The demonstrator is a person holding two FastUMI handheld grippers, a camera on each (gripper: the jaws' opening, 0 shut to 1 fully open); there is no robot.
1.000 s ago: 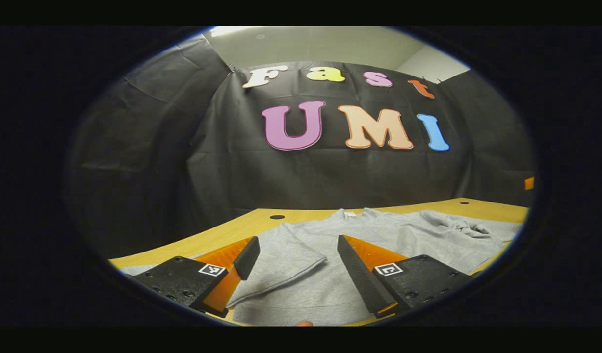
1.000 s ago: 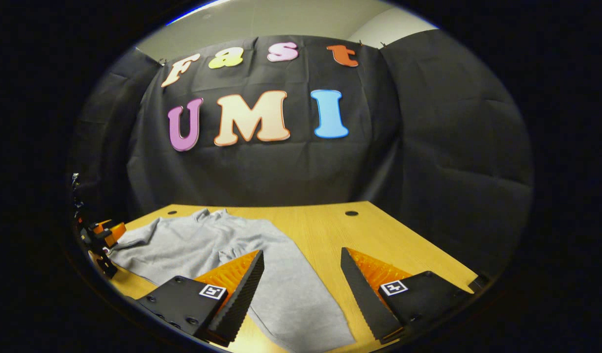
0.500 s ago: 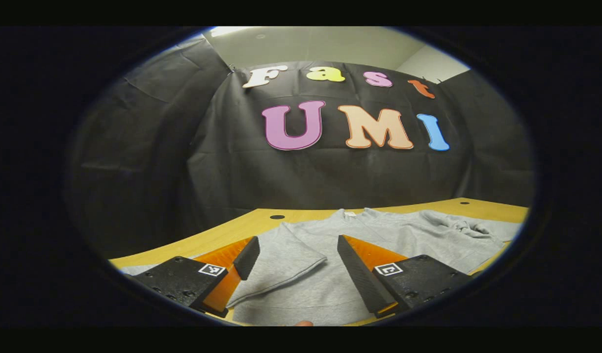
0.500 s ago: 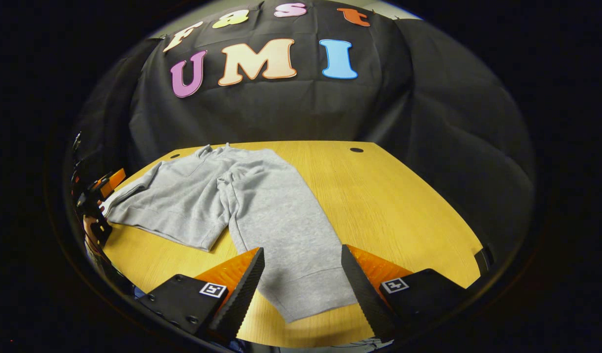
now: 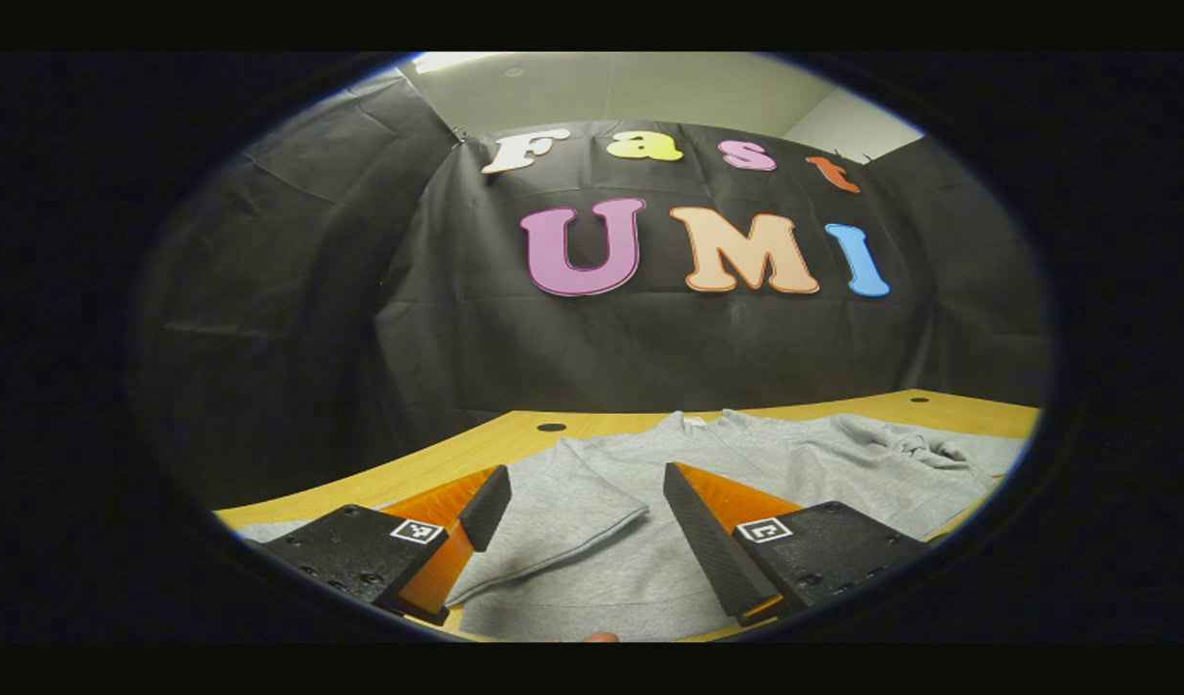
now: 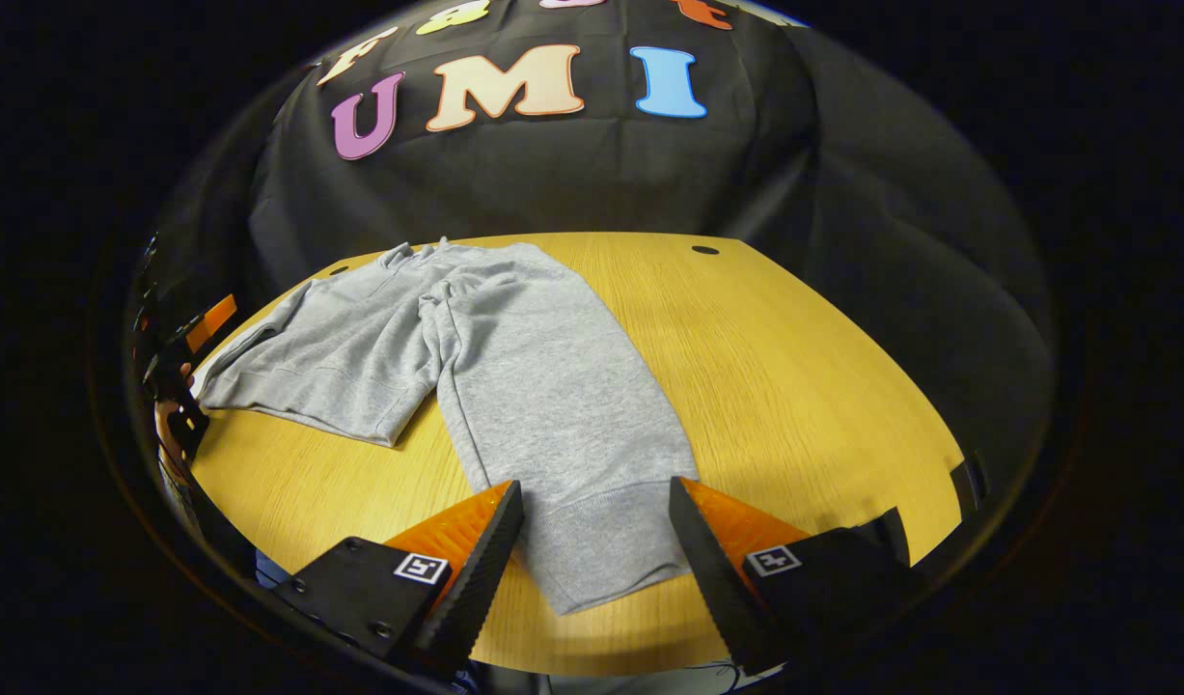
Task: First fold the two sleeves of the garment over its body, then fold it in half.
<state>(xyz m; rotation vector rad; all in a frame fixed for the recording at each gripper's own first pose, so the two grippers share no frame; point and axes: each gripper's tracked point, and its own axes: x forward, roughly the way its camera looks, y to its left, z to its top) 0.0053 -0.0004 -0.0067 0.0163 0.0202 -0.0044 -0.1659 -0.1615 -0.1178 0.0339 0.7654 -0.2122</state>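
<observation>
A grey sweatshirt [image 5: 746,463] lies flat on the wooden table [image 5: 437,463]. In the left gripper view my left gripper [image 5: 584,473] is open, low over the near part of the garment, and a flap with a hemmed edge [image 5: 563,516] lies between its fingers. In the right gripper view the sweatshirt's body [image 6: 341,347] is at the left and one long sleeve [image 6: 543,386] runs toward me. Its ribbed cuff [image 6: 601,550] lies between the fingers of my open right gripper [image 6: 595,486], which hangs above it. The left gripper [image 6: 181,372] and a hand show at the far left.
Bare tabletop [image 6: 794,386] stretches right of the sleeve to the table's curved edge. Small round holes [image 6: 704,250] [image 5: 551,427] sit near the back edge. The cloth bunches into wrinkles near the far shoulder [image 5: 900,444]. Black booth cloth surrounds the table.
My right gripper has risen and tipped downward, so the sleeve cuff now lies between its fingers. The left gripper has barely moved. Both stay open.
</observation>
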